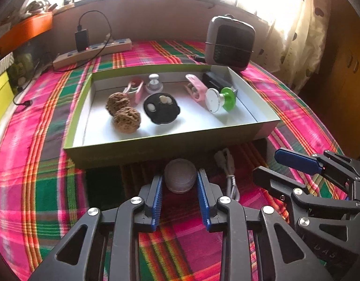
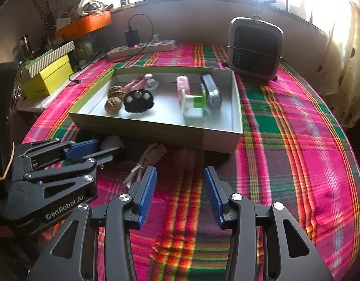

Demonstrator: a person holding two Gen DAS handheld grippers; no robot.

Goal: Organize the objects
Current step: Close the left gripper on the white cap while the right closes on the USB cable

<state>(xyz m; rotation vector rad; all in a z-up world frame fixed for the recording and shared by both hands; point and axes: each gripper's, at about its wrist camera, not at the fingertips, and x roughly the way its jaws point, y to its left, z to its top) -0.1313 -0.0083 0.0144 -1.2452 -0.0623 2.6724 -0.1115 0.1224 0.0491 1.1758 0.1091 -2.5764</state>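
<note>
the small round grey container [image 1: 180, 178] sits on the plaid cloth [image 1: 39, 164] just in front of the near wall of the shallow green-edged box [image 1: 156, 144], right between the left gripper [image 1: 180, 182]'s blue pads. the pads look like they're up against its sides, so i'd call those jaws clamped on the container, though it's still resting on the counter. just to its right a white bundled cable [image 1: 229, 173] lies on the cloth, also near the box wall.

the right gripper [image 2: 180, 182] hangs over bare cloth further right, jaws apart with nothing between them. from its camera the cable [image 2: 147, 161] is just past the left pad, not touching.

inside the box: two brown walnut-looking balls [image 1: 123, 112] touching each other on the left, a black round tray [image 1: 161, 110] with a few pale bits in it beside them, a pink clip thing [image 1: 134, 89], a white knob-shaped piece [image 1: 154, 84], another pink piece [image 1: 196, 89], a white and green spool [image 1: 220, 99] lying on its side, and a dark oblong item [image 1: 213, 80] by the far right corner.

behind the box there's a grey heater or fan [image 1: 230, 42] on the right and a power strip [image 1: 93, 51] with a black charger plugged in on the left.
</note>
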